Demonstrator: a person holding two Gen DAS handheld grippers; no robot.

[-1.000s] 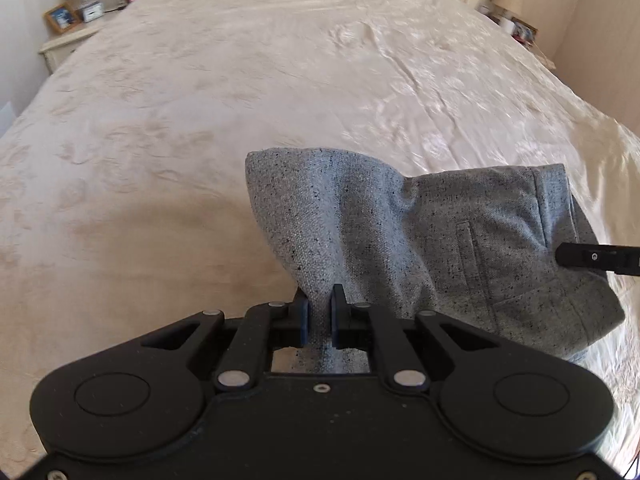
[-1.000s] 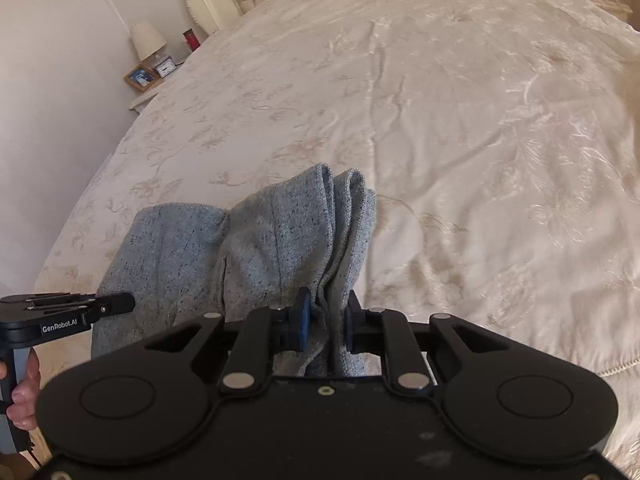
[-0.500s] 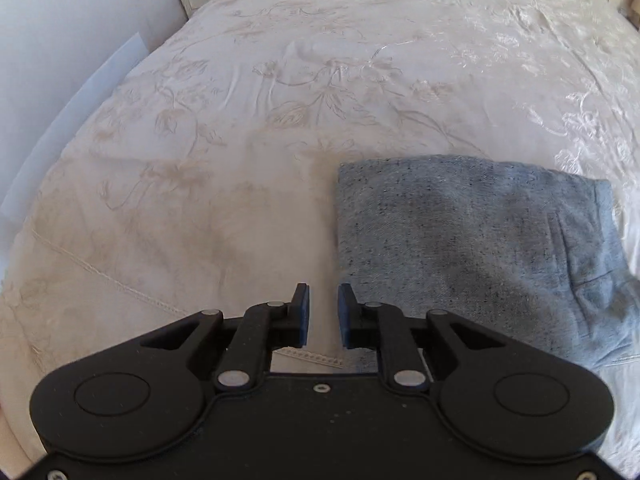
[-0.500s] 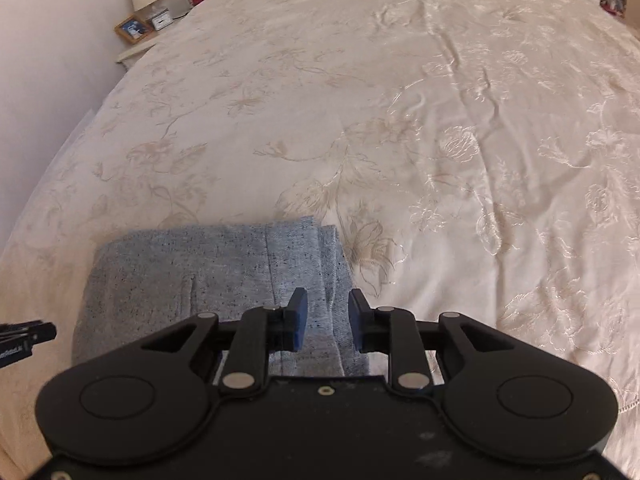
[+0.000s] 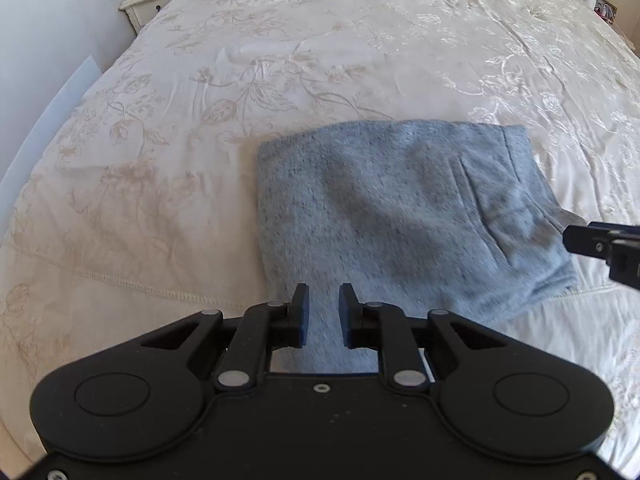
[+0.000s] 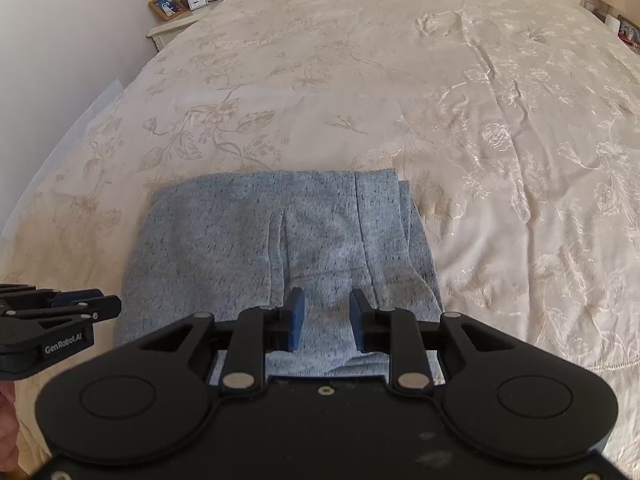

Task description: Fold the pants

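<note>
The grey speckled pants [image 5: 400,208] lie folded into a flat rectangle on the cream bedspread [image 5: 280,60], waistband end to the right. My left gripper [image 5: 323,312] hovers over the near left edge of the pants, jaws apart, with only cloth seen below the gap. My right gripper [image 6: 327,316] is above the near right part of the pants [image 6: 280,248]; its jaws are opening and nothing is pinched between them. In each view the other gripper pokes in from the side: the right gripper [image 5: 572,236] at the pants' right edge, the left gripper [image 6: 110,301] at their left.
The embroidered bedspread [image 6: 480,120] stretches far beyond the pants. A nightstand [image 6: 172,24] with a photo frame, clock and lamp stands at the far left by the wall. A person's hand [image 6: 6,412] shows at the left edge.
Both grippers let go of the pants, which dropped from a lifted, bunched shape to a flat fold on the bed. Both jaws have widened and both grippers shifted across the bed.
</note>
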